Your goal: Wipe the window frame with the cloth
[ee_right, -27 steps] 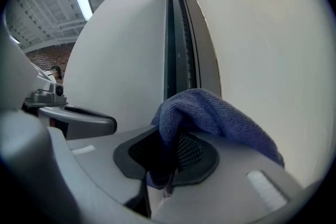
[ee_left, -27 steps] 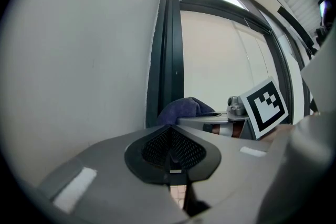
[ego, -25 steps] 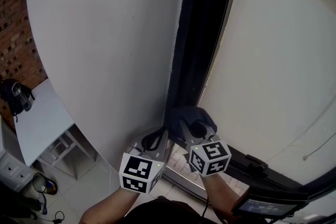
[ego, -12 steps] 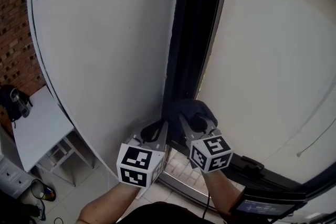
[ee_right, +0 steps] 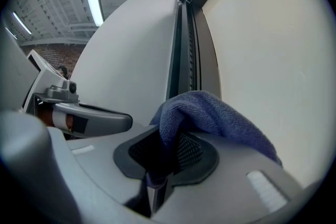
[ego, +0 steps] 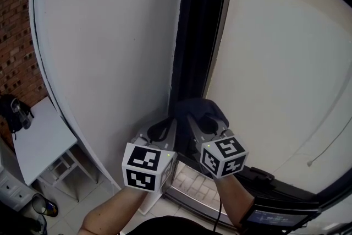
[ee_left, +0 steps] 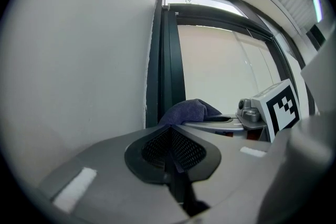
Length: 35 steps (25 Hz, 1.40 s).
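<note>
A dark blue cloth (ego: 199, 111) is bunched against the foot of the black window frame (ego: 197, 36). My right gripper (ego: 204, 125) is shut on the cloth (ee_right: 210, 115), which spills over its jaws in the right gripper view. My left gripper (ego: 162, 134) sits just left of it, shut with nothing between its jaws. In the left gripper view the cloth (ee_left: 189, 111) shows past the left gripper (ee_left: 170, 147), pressed to the dark frame (ee_left: 170, 60). The frame (ee_right: 188, 44) runs up and away in the right gripper view.
A white wall (ego: 110, 47) lies left of the frame and a pale pane (ego: 280, 74) right of it. A dark sill rail (ego: 275, 181) runs along the bottom right. A white table (ego: 38, 140) and a tiled floor (ego: 82, 195) show lower left.
Both grippers and the cloth have moved up the frame a little. The jaws' states have not changed.
</note>
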Each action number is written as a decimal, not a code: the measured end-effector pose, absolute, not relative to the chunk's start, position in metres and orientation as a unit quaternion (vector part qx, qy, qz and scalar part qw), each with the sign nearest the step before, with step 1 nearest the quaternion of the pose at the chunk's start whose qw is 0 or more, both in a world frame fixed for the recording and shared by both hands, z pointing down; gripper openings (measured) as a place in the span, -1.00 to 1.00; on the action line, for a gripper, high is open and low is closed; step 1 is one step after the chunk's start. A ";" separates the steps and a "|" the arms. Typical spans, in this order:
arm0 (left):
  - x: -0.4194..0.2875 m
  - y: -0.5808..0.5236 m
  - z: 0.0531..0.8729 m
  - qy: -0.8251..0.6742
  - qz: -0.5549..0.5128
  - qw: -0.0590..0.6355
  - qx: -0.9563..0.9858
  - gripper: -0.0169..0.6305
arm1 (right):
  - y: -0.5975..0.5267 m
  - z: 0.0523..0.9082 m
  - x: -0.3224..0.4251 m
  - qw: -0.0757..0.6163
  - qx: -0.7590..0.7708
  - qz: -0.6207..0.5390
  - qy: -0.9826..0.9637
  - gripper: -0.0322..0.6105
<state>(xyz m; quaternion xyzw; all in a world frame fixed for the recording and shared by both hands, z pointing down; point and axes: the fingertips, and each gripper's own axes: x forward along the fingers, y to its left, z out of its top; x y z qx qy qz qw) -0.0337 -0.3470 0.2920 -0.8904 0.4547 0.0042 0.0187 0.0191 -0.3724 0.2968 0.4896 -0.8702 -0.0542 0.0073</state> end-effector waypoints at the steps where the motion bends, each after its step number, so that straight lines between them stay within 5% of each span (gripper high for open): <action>1: -0.035 -0.347 0.288 0.456 0.006 0.021 -0.890 -0.97 | -0.372 0.293 0.019 0.007 0.489 -0.057 -0.870 -0.69; 35: -0.028 -0.355 0.163 0.469 0.079 0.079 -0.876 -0.97 | -0.369 0.155 0.020 -0.037 0.478 -0.156 -0.864 -0.69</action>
